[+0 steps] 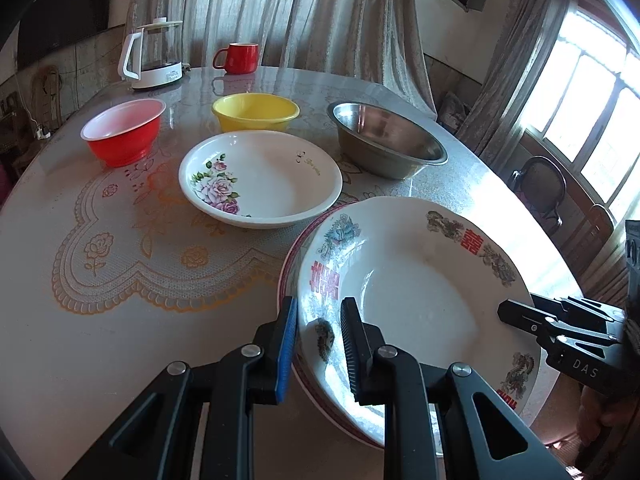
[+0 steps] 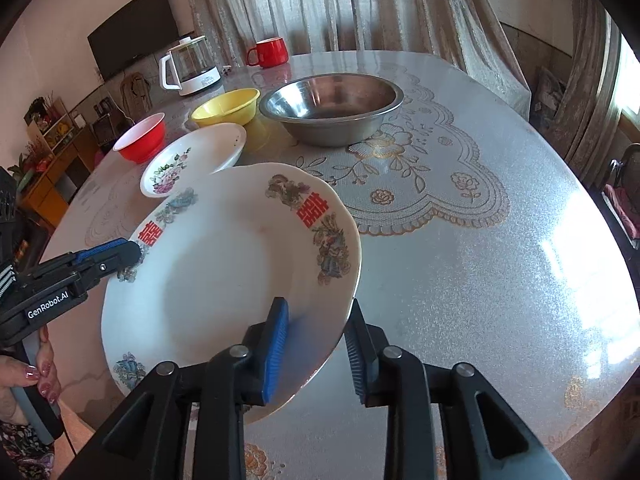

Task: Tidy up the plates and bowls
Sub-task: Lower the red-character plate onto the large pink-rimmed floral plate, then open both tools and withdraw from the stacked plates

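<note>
Red-rimmed plate point(image 1: 286, 268) under dragon plate point(image 1: 416, 280) — mostly hidden, seen from left wrist only. Left gripper point(image 1: 318, 344) pinching dragon plate's near rim. Right gripper point(image 2: 316, 344) jaws spread, rim between them; contact hard to tell. Rose plate point(image 1: 260, 178) on table point(image 1: 120, 320) behind. Bowls, three: red bowl point(image 1: 124, 132), yellow bowl point(image 1: 256, 112), steel bowl point(image 1: 386, 140). Television point(image 2: 132, 48) in right view only.
</note>
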Action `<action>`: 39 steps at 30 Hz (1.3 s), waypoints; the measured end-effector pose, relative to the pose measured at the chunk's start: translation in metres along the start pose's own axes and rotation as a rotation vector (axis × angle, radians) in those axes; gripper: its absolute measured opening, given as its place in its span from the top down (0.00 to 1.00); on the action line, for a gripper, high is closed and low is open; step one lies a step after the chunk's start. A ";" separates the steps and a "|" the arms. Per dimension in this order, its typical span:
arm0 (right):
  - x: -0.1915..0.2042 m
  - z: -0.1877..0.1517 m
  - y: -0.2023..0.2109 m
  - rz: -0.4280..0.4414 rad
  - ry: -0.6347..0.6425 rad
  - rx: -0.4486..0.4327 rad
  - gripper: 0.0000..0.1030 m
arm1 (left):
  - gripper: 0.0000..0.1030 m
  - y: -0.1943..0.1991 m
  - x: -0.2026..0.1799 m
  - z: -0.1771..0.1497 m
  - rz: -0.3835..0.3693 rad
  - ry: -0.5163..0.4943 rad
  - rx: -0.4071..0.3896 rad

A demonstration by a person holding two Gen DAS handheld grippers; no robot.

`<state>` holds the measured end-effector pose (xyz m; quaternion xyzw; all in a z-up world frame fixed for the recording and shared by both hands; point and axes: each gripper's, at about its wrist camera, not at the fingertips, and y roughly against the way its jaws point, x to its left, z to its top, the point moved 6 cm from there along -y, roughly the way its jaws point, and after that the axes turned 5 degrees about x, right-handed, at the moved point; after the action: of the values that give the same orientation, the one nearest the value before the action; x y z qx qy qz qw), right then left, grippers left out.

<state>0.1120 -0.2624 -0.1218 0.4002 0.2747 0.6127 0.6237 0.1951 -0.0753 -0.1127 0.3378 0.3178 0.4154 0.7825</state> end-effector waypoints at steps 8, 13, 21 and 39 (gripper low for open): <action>0.019 -0.003 -0.004 -0.165 0.150 -0.016 0.65 | 0.79 0.002 0.002 -0.004 0.057 -0.023 -0.016; 0.030 -0.002 -0.006 -0.270 0.242 -0.038 0.65 | 0.79 0.002 0.005 -0.005 0.065 -0.018 -0.021; 0.027 0.001 0.004 -0.261 0.217 -0.066 0.65 | 0.78 0.004 0.004 -0.005 0.084 -0.027 -0.030; 0.038 0.002 0.011 -0.022 0.137 -0.104 0.65 | 0.42 0.017 0.016 0.000 0.155 0.011 -0.056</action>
<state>0.1111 -0.2259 -0.1063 0.3214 0.2888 0.6453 0.6300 0.1946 -0.0544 -0.1031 0.3373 0.2831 0.4852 0.7554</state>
